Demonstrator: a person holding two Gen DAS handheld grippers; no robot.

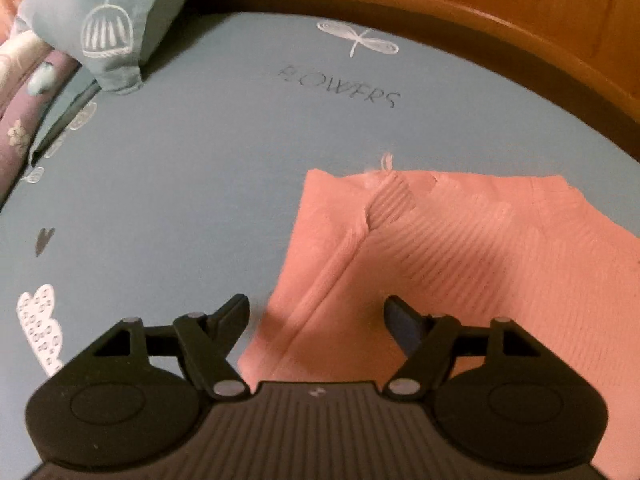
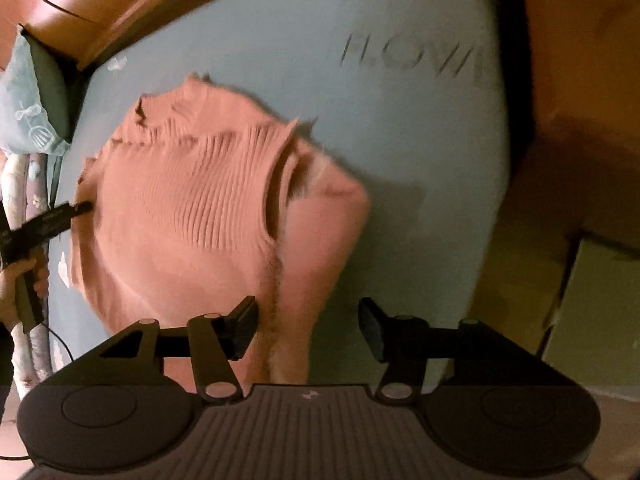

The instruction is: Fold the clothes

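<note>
Right gripper (image 2: pixel 308 326); person's hand (image 2: pixel 12 284) beyond.

Dark grey capital letters are showing on the pale blue bed sheet (image 1: pixel 192 152). In the left wrist view they are reading roughly "FLOWERS", the first letters blurred. In the right wrist view only "FLOW" is showing before the sheet's edge. No other text is legible.

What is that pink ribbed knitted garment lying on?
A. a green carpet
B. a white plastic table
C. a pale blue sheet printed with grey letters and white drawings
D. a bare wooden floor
C: the pink ribbed knitted garment lies spread on a pale blue sheet bearing grey lettering and white dragonfly and heart drawings, with a wooden bed frame behind it.
</note>
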